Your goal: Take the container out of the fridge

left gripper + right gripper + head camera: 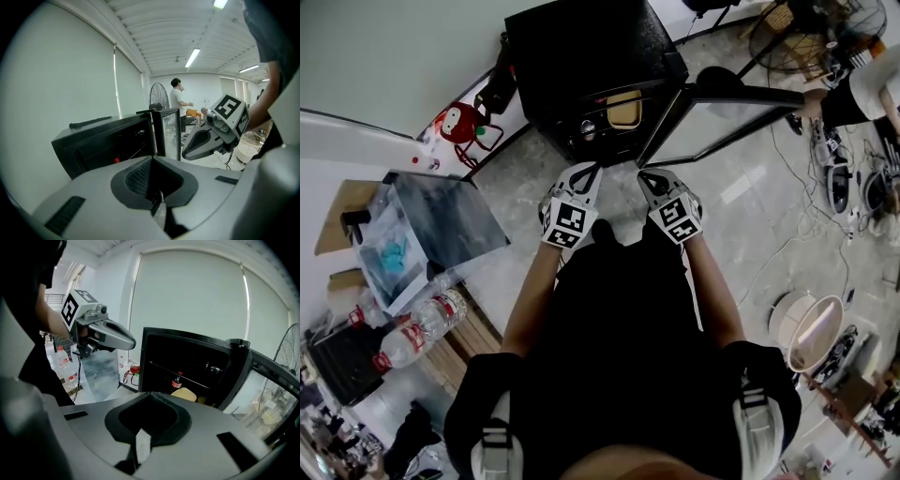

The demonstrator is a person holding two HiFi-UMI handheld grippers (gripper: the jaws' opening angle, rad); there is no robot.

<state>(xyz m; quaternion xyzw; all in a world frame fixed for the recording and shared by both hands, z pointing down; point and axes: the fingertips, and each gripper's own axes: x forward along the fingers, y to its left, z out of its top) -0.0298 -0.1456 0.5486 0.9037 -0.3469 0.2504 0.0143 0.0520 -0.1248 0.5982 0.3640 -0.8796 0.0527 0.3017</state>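
Note:
A black mini fridge (581,66) stands on the floor ahead, its glass door (722,117) swung open to the right. On a shelf inside lies a tan container (623,111), which shows in the right gripper view as the container (183,394) beside a small dark bottle (177,379). My left gripper (589,172) and right gripper (648,176) hover side by side just in front of the open fridge, short of it. Both are shut and hold nothing. In the left gripper view the fridge (108,140) lies beyond my left gripper (157,199). My right gripper (143,430) points at the fridge opening.
A glass-topped table (441,220) stands at the left, with water bottles (422,328) below it and a red toy (459,122) by the wall. A standing fan (797,37), cables and a person (862,94) are at the right. A white basket (811,328) sits on the floor.

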